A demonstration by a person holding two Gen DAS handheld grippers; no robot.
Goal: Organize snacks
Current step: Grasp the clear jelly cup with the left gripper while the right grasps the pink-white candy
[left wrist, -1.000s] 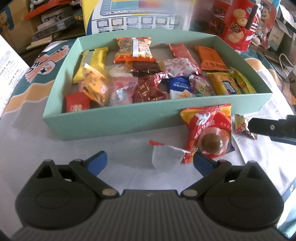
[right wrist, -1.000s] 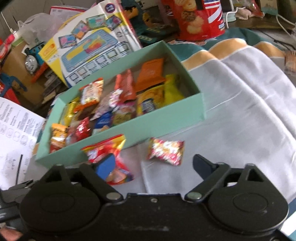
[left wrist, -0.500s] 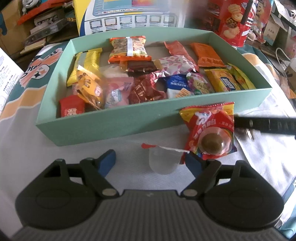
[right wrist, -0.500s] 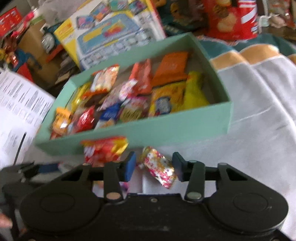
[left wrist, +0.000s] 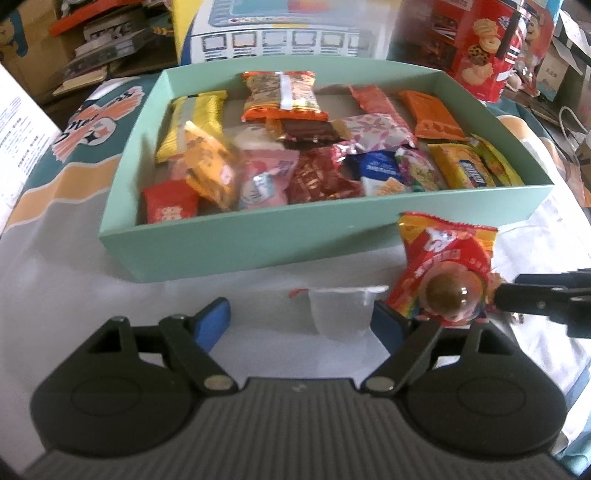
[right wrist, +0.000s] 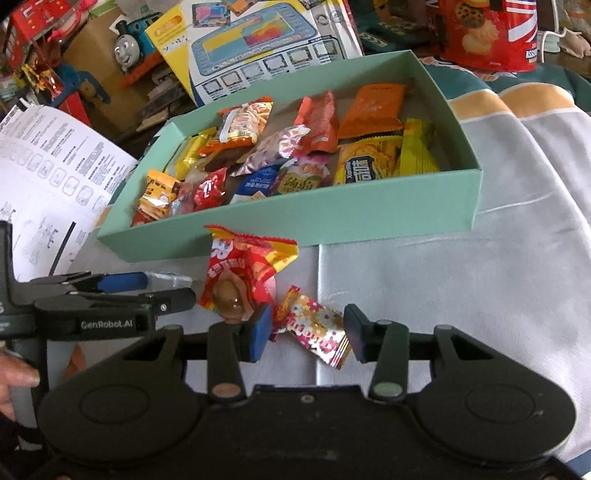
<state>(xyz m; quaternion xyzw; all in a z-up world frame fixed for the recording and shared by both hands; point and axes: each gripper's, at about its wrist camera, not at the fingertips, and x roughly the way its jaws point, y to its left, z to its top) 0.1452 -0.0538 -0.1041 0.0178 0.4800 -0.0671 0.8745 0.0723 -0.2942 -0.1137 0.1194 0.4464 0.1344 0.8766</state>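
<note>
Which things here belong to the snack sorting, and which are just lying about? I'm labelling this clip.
Job:
green box of snacks
red jelly pack
flowered candy, between the right gripper fingers
clear cup, between the left gripper fingers

Lying about:
toy box
cookie tin
toy train
leaflet

Both black claws, left claw and right claw, carry blue pads, silver pivot screws.

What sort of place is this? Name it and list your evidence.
Probably a cluttered home room, not a shop or lab: a Thomas toy train, a boxed children's toy, a biscuit tin and a cloth-covered table.
</note>
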